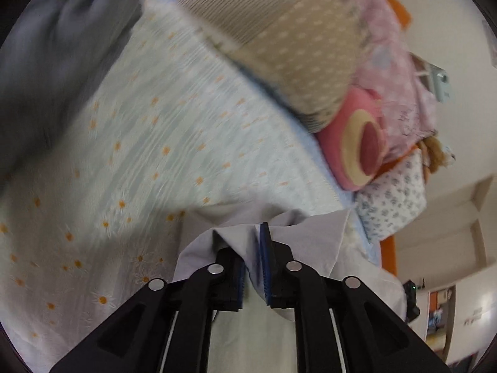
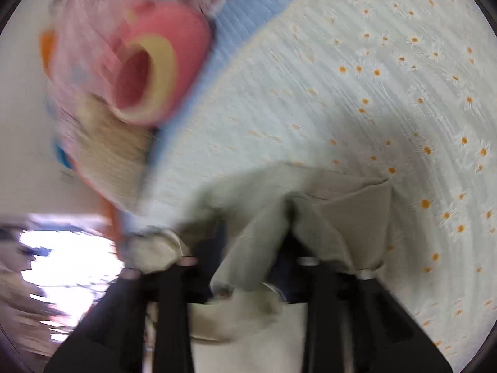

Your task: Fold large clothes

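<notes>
Bed (image 1: 130,161) w/ daisy sheet is carrying the job. Pale garment (image 1: 310,242) is draping over its near edge. Left gripper (image 1: 253,267) is barely parted, cloth betw. pads; right gripper (image 2: 248,267) is parted wider, cloth bunching betw. fingers. Advice: lay edges flat & aligned before letting go.

garment (image 1: 298,236): pale grey, perhaps beige | bedsheet (image 1: 139,155): mint, orange-centred daisies | cushion (image 1: 357,146): pink
</notes>
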